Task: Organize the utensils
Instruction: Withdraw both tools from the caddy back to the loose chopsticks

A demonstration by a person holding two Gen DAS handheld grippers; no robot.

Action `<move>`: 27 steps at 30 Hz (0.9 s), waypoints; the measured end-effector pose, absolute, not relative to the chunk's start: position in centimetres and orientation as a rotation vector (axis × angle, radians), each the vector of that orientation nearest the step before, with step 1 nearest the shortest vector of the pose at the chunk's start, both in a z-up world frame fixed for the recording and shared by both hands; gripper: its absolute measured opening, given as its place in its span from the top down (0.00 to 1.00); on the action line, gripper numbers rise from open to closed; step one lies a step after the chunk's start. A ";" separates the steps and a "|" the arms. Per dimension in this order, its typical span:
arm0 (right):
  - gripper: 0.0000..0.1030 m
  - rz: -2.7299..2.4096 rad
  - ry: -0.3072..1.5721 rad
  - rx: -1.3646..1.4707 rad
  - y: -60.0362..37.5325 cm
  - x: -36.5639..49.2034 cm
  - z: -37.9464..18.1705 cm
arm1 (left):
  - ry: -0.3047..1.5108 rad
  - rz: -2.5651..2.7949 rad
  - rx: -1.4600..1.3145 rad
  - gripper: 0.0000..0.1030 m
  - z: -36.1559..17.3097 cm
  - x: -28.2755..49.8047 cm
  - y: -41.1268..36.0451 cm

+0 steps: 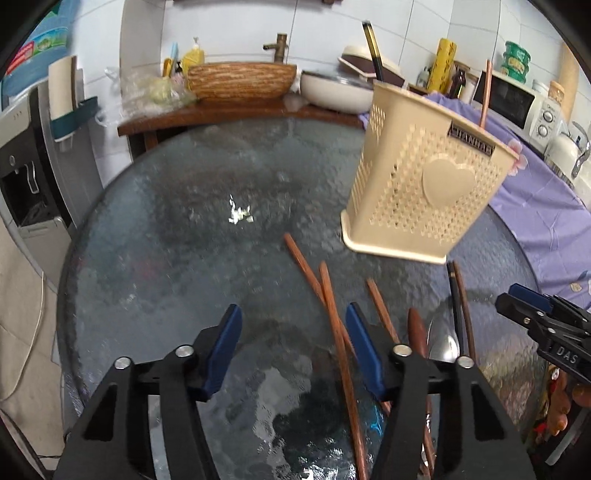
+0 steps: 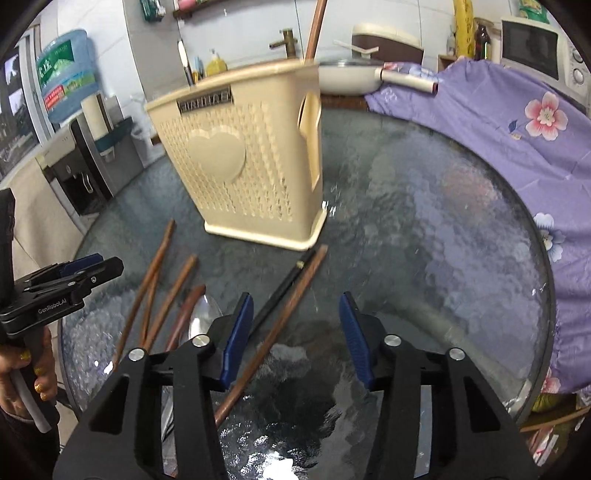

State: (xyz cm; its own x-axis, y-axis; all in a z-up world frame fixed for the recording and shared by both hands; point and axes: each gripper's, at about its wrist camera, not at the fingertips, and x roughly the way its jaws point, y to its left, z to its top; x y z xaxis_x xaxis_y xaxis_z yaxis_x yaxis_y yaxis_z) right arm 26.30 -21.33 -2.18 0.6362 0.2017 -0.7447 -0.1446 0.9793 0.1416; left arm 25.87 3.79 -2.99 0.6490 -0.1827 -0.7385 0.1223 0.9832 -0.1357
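A beige perforated utensil holder (image 1: 421, 184) (image 2: 247, 162) stands on the round glass table (image 1: 207, 221) (image 2: 424, 229), with a brown chopstick (image 2: 316, 29) and a black one (image 1: 371, 48) standing in it. Several brown chopsticks (image 1: 332, 302) (image 2: 162, 280), a black chopstick (image 2: 284, 288) and a metal spoon (image 1: 445, 347) (image 2: 203, 317) lie loose in front of it. My left gripper (image 1: 293, 325) is open and empty above the chopsticks. My right gripper (image 2: 297, 314) is open and empty over the black and brown pair. The right gripper also shows in the left wrist view (image 1: 532, 314), and the left gripper in the right wrist view (image 2: 74, 273).
A purple floral cloth (image 2: 517, 122) covers the table's right side. Behind the table a wooden counter (image 1: 236, 110) holds a woven basket (image 1: 240, 79), a white pot (image 1: 332, 90) and bottles. A microwave (image 1: 517, 99) sits at the right, a water dispenser (image 1: 33, 177) at the left.
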 end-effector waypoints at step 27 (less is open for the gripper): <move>0.71 0.152 0.966 0.049 -19.0 27.1 -5.1 | 0.942 -0.230 0.045 0.70 -5.5 24.0 1.0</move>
